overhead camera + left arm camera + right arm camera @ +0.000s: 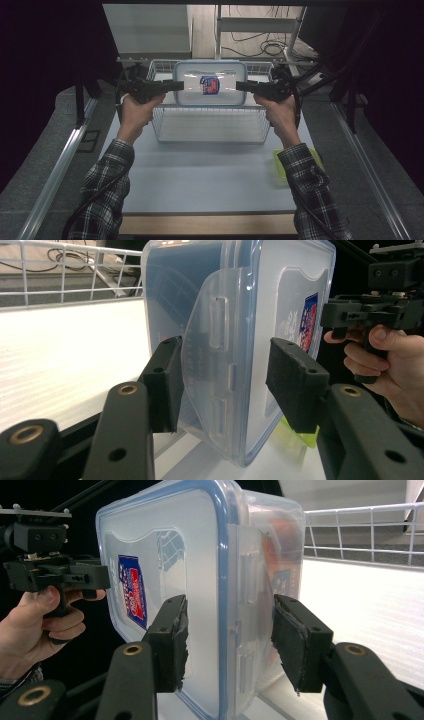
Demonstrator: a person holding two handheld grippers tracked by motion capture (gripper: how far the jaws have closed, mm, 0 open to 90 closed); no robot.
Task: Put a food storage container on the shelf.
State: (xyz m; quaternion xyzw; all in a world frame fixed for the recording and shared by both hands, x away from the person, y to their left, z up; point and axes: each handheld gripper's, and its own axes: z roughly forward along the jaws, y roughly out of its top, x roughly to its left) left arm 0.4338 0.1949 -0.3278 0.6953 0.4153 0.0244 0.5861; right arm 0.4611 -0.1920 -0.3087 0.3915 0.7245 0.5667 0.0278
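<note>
A clear plastic container (192,85) with a blue-rimmed lid and a red-and-blue label hangs in the air over the back of a white wire basket (210,127). My left gripper (181,85) is clamped on its left end and my right gripper (239,86) on its right end. In the left gripper view the jaws (232,385) straddle the container's (240,315) side clip, pads against it. The right gripper view has its jaws (233,642) on either side of the container's (165,545) other clip; its label faces left.
The wire basket stands on a pale table (200,175), its floor bare. A yellow-green plastic piece (279,162) lies at the table's right edge under the right forearm. Metal rails run along both sides; cables lie on the floor behind.
</note>
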